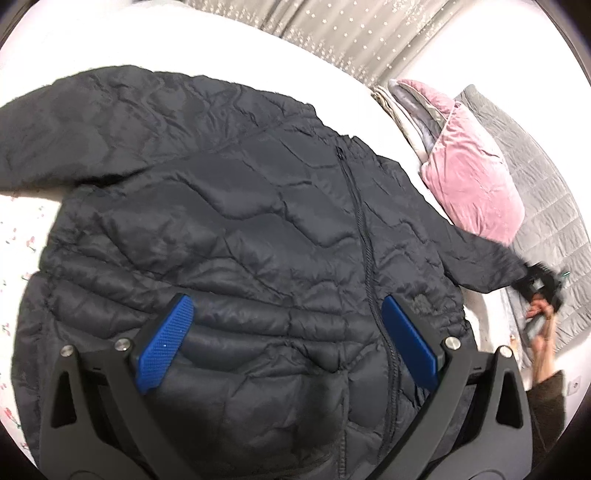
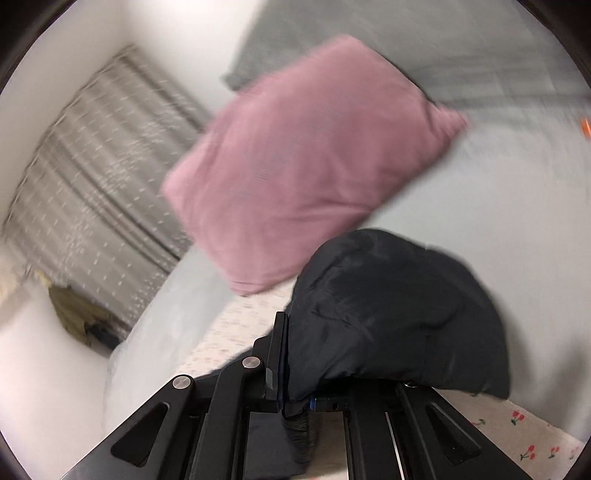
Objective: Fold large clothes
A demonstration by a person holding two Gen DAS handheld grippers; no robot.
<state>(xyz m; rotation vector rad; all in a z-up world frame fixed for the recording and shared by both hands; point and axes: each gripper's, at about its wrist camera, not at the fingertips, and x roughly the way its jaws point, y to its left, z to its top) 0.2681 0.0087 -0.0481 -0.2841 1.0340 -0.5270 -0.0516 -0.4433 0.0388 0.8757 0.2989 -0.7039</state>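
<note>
A large black quilted jacket (image 1: pixel 236 221) lies spread front up on the bed, zipper closed, one sleeve reaching to the upper left. My left gripper (image 1: pixel 284 332) is open with blue pads, hovering over the jacket's lower body and holding nothing. My right gripper (image 1: pixel 539 288) shows small at the right edge, shut on the end of the jacket's right sleeve. In the right wrist view the right gripper (image 2: pixel 295 373) is shut on the black sleeve cuff (image 2: pixel 391 314), which drapes over its fingers and hides the right finger.
A pink velvet pillow (image 1: pixel 469 173) lies right of the jacket, also in the right wrist view (image 2: pixel 303 162). A grey quilted blanket (image 1: pixel 546 206) lies beyond it. Grey dotted curtains (image 1: pixel 343 33) hang behind. The sheet (image 2: pixel 524 443) has a cherry print.
</note>
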